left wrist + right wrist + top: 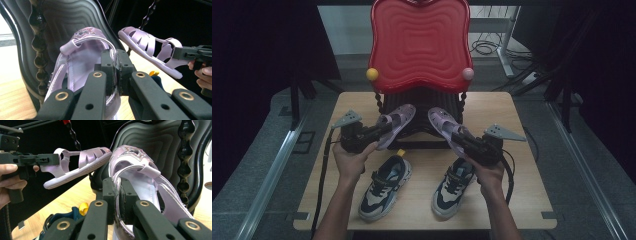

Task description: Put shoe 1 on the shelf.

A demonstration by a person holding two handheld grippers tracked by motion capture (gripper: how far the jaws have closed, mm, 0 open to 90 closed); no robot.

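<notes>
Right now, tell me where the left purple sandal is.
In the high view the left purple sandal is held off the table at left of centre by the left gripper, before the red chair, above the left sneaker.

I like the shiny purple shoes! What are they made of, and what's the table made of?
The left sandal and right sandal look like glossy lilac faux leather or plastic: light glints off their straps, and glittery trim sparkles at the toes. The table looks like pale, matte wood, with faint grain.

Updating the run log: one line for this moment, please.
left gripper: shut on left sandal heel strap | right gripper: shut on right sandal heel strap | both sandals lifted | sneakers on table
</notes>
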